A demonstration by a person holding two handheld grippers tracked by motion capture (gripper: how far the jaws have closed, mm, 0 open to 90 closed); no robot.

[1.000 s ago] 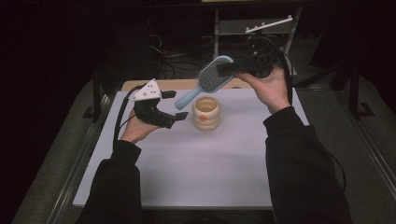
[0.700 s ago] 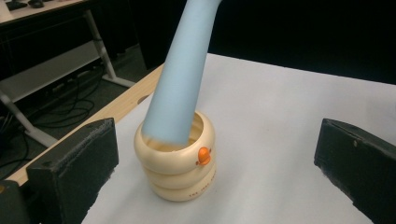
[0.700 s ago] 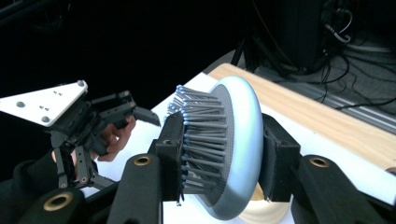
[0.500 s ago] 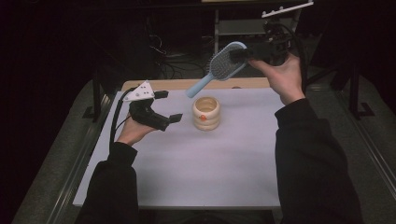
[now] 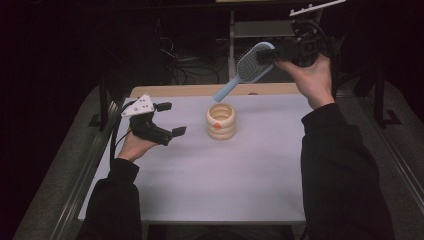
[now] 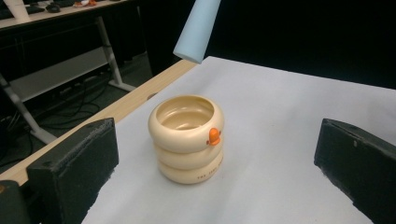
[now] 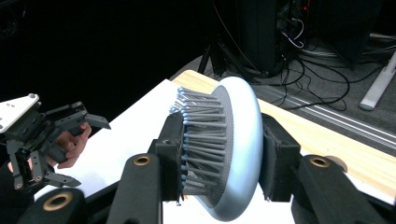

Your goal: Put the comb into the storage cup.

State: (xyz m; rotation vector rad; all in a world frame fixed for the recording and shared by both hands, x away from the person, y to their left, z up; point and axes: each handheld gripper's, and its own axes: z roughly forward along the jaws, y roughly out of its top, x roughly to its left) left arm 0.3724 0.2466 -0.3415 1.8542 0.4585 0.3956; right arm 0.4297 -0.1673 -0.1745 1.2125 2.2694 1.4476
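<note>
High view: the left hand-held gripper (image 5: pixel 168 119) hovers low over the counter (image 5: pixel 200 185), its jaws just spread wide with nothing between them, near the cream ringed cup (image 5: pixel 221 121). Farther right, the right hand-held gripper (image 5: pixel 270 54) is clamped on the blue hairbrush (image 5: pixel 247 69) head, apparently well above the cup

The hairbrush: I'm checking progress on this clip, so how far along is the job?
Done: the right gripper is shut on the head of the blue hairbrush and holds it in the air, handle pointing down toward the cream cup. In hand: the brush hangs above and behind the cup, not yet in it. The left gripper is open beside the cup, gripping nothing. Left, probably: lowering the handle into the cup.
</note>
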